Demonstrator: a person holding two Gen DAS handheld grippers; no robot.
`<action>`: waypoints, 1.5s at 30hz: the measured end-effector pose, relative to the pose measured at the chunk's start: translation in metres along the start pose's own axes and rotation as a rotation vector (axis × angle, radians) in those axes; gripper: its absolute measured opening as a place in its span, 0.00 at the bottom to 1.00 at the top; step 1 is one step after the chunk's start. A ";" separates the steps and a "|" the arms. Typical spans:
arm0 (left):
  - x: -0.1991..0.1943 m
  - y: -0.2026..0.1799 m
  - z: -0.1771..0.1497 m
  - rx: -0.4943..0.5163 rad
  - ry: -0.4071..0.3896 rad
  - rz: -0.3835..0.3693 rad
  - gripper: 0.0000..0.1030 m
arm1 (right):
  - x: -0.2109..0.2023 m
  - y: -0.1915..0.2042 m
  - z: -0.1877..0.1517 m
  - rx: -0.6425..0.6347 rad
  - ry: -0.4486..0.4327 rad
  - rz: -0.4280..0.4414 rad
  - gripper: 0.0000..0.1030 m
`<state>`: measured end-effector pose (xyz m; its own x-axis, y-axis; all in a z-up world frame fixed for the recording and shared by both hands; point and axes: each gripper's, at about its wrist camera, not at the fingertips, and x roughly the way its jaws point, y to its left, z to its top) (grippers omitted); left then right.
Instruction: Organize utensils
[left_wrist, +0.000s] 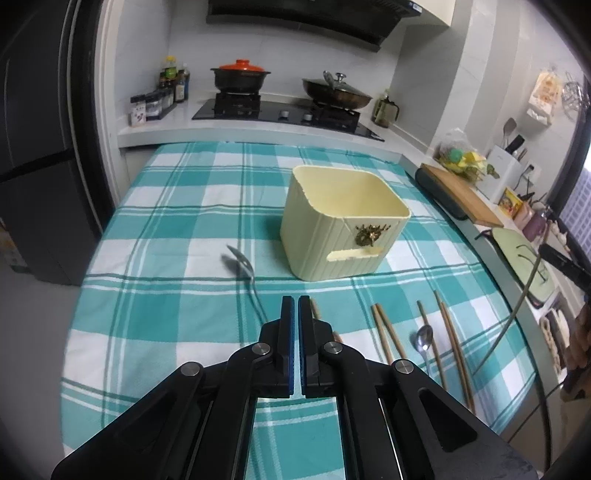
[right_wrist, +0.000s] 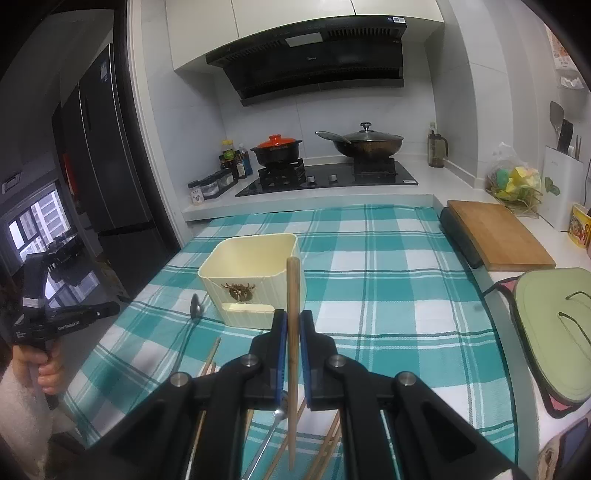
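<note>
Bamboo chopstick (right_wrist: 293, 332) is clamped between the blue pads of the right gripper (right_wrist: 293, 321), held roughly upright with its long axis running along the fingers; one end points up and far toward the cream container (right_wrist: 255, 273), the other hangs down below the jaws over the loose utensils. Step in hand is judged as carry-to-bin: one chopstick lifted, not yet dropped. Next move is judged to call for the gripper to be brought over the container's open top, which sits far and slightly left, and the stick tipped end-down before the jaws are let go; a tilted stick could catch the rim. Left gripper (left_wrist: 295, 306) is seen pressed together with nothing between its pads, hovering over the teal checked tablecloth (left_wrist: 166, 229). In the left wrist view the container (left_wrist: 343, 221) stands mid-table, apparently empty as far as its inside is shown. A metal spoon (left_wrist: 242, 267) lies just left of it, bowl far, handle running near. More chopsticks (left_wrist: 388, 336) and a second spoon (left_wrist: 424, 341) lie near and right, mostly lengthwise near-to-far, well apart from the container.
</note>
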<state>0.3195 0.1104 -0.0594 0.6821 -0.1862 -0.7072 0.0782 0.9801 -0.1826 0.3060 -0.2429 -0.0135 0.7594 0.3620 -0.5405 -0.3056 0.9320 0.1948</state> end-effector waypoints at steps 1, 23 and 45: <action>0.005 0.004 0.001 -0.015 0.016 0.004 0.04 | -0.001 -0.001 0.000 0.004 0.001 0.002 0.07; 0.222 0.041 0.035 0.032 0.380 0.410 0.72 | 0.005 -0.013 -0.004 0.016 0.023 0.034 0.07; 0.125 0.070 0.043 -0.127 0.147 0.141 0.00 | 0.004 -0.006 -0.008 0.031 0.014 0.059 0.07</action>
<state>0.4411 0.1590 -0.1314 0.5656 -0.0650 -0.8221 -0.1089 0.9823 -0.1526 0.3068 -0.2468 -0.0232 0.7328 0.4161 -0.5384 -0.3313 0.9093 0.2519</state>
